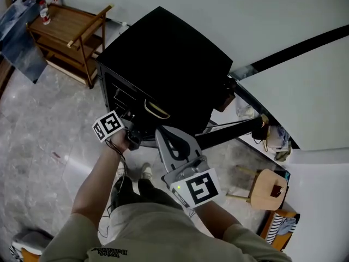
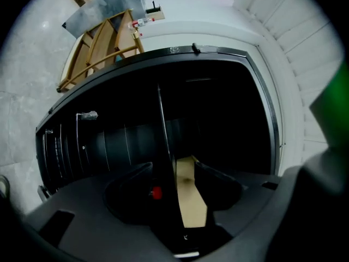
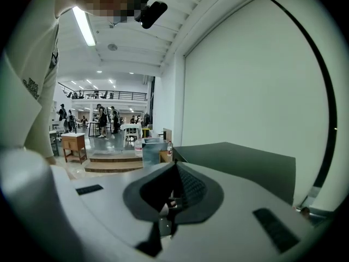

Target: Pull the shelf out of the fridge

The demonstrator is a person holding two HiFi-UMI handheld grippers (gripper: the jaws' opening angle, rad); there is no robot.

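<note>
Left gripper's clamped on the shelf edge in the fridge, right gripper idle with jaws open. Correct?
Not quite: the right gripper's jaws are together, not open, with nothing between them, as the right gripper view shows. The rest holds: the left gripper is clamped on the shelf edge in the fridge.

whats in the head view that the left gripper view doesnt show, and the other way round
Only the head view: the right gripper, clear of the fridge, and a wooden stool. Only the left gripper view: the fridge's dark inside and the thin edge of the shelf, between the jaws of the left gripper. Both: the black fridge front and the wooden cart beside it.
</note>
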